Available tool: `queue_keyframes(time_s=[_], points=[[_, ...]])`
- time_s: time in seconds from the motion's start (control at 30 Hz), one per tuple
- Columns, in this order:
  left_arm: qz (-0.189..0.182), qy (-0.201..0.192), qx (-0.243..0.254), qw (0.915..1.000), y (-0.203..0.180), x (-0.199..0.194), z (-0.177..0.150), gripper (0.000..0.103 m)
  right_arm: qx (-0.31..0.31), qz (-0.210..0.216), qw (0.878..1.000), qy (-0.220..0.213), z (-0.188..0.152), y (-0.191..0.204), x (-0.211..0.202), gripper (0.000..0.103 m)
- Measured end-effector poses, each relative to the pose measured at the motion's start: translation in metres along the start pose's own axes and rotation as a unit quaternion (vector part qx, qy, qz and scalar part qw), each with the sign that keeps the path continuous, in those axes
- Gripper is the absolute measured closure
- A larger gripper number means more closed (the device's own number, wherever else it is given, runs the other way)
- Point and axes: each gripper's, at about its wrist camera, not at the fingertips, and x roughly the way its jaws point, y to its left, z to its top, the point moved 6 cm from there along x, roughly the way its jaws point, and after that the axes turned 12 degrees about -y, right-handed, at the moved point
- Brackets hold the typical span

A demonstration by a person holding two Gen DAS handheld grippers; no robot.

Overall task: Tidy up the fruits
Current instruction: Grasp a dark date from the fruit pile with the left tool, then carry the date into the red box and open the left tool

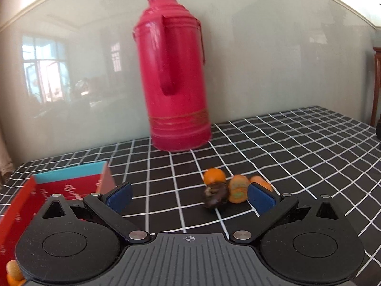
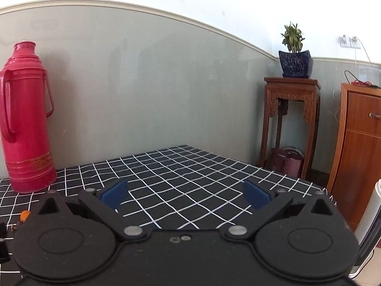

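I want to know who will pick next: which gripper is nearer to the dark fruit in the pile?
Left. The left gripper is open just short of the dark fruit, which lies between its fingertips' line. The right gripper points over bare checked tablecloth; the fruits sit off its left edge.

thermos [image 1: 175, 76]: glossy red plastic
tablecloth [image 2: 190, 174]: matt checked cloth
gripper pads [image 1: 119, 196]: blue, felt-like
stand [image 2: 291, 109], 2 o'clock: carved polished wood
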Motion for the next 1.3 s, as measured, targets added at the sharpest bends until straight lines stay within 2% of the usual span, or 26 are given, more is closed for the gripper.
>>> queue_keyframes(time_s=[0.07,0.1,0.13,0.23,0.3,0.37,0.4,0.6,0.67,0.73,0.77,0.87,1.1,1.3], points=[[-0.007,0.008,0.006,0.9999,-0.008,0.008,-0.006,0.001,0.006,-0.001,1.000,0.000,0.001,-0.004,0.001,0.006],[-0.009,0.013,0.008,0.9998,-0.011,0.012,-0.009,0.006,0.010,-0.001,1.000,-0.001,0.001,-0.006,0.001,0.006],[-0.013,0.021,0.010,0.9996,-0.014,0.017,-0.013,0.016,0.014,-0.001,1.000,0.000,0.001,-0.008,0.002,0.006],[-0.018,0.045,0.006,0.9988,-0.019,0.031,-0.022,0.031,0.029,-0.005,1.000,0.000,0.003,-0.015,0.003,0.006],[-0.015,0.054,0.005,0.9984,-0.020,0.039,-0.028,0.035,0.039,-0.006,0.999,0.003,0.002,-0.019,0.004,0.006],[-0.017,0.060,0.005,0.9980,-0.020,0.045,-0.031,0.043,0.049,-0.007,0.999,0.006,0.002,-0.022,0.005,0.006],[-0.019,0.065,0.003,0.9977,-0.021,0.048,-0.032,0.046,0.053,-0.007,0.999,0.007,0.002,-0.023,0.005,0.006],[-0.020,0.076,-0.009,0.9969,-0.021,0.059,-0.032,0.046,0.063,0.000,0.998,0.014,-0.001,-0.023,0.005,0.006],[-0.021,0.080,-0.016,0.9964,-0.021,0.063,-0.033,0.052,0.061,0.001,0.998,0.015,0.000,-0.024,0.007,0.006],[-0.025,0.087,-0.023,0.9956,-0.021,0.067,-0.034,0.073,0.062,0.002,0.998,0.014,0.001,-0.024,0.007,0.006],[-0.025,0.087,-0.027,0.9955,-0.021,0.067,-0.035,0.077,0.062,0.003,0.998,0.014,0.000,-0.024,0.007,0.006],[-0.020,0.086,-0.031,0.9957,-0.020,0.067,-0.035,0.083,0.063,0.002,0.998,0.014,0.001,-0.025,0.008,0.006],[-0.016,0.068,-0.032,0.9970,-0.020,0.057,-0.032,0.083,0.064,0.008,0.998,0.015,0.001,-0.022,0.008,0.006],[0.007,0.042,-0.036,0.9984,-0.010,0.038,-0.026,0.083,0.058,0.015,0.998,0.011,0.003,-0.019,0.006,0.006]])
